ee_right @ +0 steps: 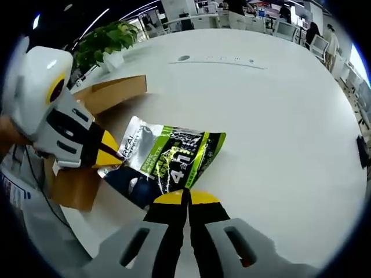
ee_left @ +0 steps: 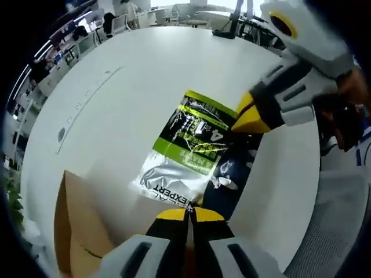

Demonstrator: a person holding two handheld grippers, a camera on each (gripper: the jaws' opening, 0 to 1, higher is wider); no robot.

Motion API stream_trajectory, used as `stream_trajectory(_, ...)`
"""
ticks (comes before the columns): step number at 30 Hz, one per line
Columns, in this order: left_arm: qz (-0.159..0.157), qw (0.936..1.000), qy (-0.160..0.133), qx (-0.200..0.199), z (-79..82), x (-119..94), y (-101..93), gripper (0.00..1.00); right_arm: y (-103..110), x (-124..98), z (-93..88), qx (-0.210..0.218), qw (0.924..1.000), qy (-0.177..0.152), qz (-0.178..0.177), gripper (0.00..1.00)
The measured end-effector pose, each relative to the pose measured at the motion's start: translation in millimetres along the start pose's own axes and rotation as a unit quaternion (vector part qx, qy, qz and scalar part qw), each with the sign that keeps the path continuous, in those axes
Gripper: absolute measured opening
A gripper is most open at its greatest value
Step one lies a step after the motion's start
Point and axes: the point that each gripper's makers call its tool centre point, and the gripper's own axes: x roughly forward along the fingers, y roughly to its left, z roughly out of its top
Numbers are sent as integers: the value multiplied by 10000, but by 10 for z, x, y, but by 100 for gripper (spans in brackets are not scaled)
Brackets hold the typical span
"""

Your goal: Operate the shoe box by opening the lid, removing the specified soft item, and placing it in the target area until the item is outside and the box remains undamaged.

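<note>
Both grippers, left and right, are seen clamped shut on opposite edges of the green-and-silver pouch; the cardboard box lies beside the left gripper.

White-grey hand-held gripper, yellow tips, black jaws, seemingly plastic

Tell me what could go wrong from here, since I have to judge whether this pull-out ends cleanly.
1. Both grippers pinch opposite edges of the green and silver packet: the right gripper and the left gripper. Pulling apart could tear it.
2. The packet lies partly over a dark blue item close to the cardboard box; dragging could snag it.
3. The packet sits near the white table edge and could slide off.
</note>
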Motion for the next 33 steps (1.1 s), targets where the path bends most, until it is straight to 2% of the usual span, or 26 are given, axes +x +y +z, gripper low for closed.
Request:
stream_trajectory(6, 11, 9999, 87, 94, -29, 45, -6, 2, -15, 80, -30, 68, 10000, 15, 31, 0)
stream_trajectory(11, 69, 9973, 343, 650, -102, 104, -24, 3, 5, 142, -67, 53, 10000, 58, 29, 0)
stream_trajectory(13, 79, 9976, 325, 611, -79, 104, -34, 3, -10, 162, -87, 30, 10000, 76, -14, 0)
stream_trajectory(23, 277, 9922, 479, 1119, -142, 14, -15, 8, -21, 185, -107, 116, 9999, 44, -50, 0)
stream_trajectory(28, 333, 9902, 458, 1276, -138, -80, -22, 9, -30, 190, -104, 105, 9999, 48, -57, 0)
stream_trajectory(33, 311, 9924, 221, 1168, -28, -209, -43, 11, -19, 197, -105, 133, 9999, 51, -59, 0)
